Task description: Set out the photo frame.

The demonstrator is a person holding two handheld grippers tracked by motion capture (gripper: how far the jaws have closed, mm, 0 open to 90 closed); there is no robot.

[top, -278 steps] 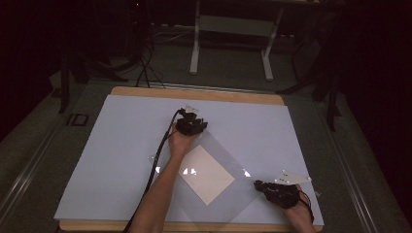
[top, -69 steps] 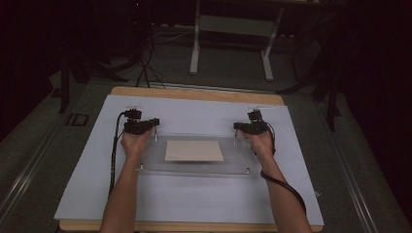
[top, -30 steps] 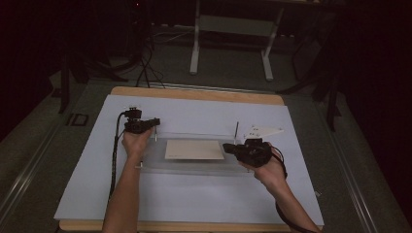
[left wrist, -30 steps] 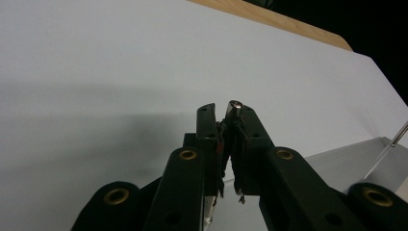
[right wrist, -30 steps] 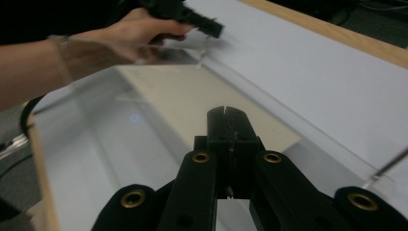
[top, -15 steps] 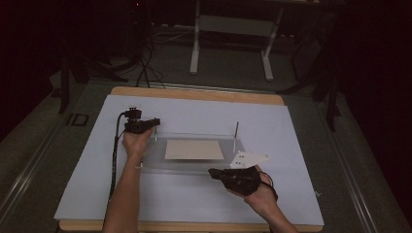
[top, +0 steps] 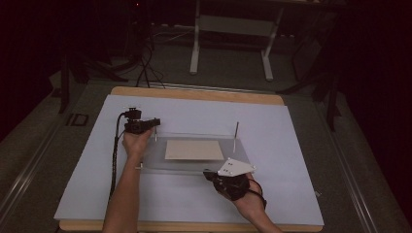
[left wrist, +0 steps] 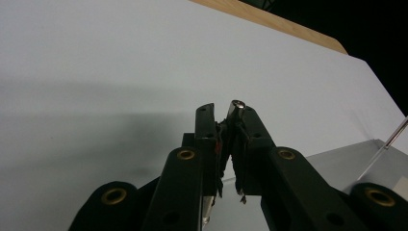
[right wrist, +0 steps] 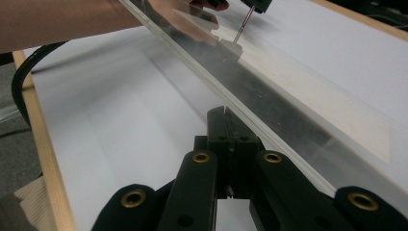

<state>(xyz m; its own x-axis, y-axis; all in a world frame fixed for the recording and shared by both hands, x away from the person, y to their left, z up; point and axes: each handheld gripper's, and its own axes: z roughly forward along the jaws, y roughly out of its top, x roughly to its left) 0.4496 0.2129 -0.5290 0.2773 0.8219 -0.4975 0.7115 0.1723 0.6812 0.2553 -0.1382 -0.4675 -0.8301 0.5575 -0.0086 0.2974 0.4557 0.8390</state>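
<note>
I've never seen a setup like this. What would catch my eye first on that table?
Probably the clear plastic plate lying mid-table on a pale sheet, with a beige card on it and thin metal pins standing at its corners. The left tongs are pinched on the pin at the plate's far left corner. The right tongs, shut and empty, sit at the plate's near edge.

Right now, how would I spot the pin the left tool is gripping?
On the pale sheet lies a clear plate. At its far-left corner stands a thin metal pin, clamped in the left tool; the matching far-right pin stands free.
</note>
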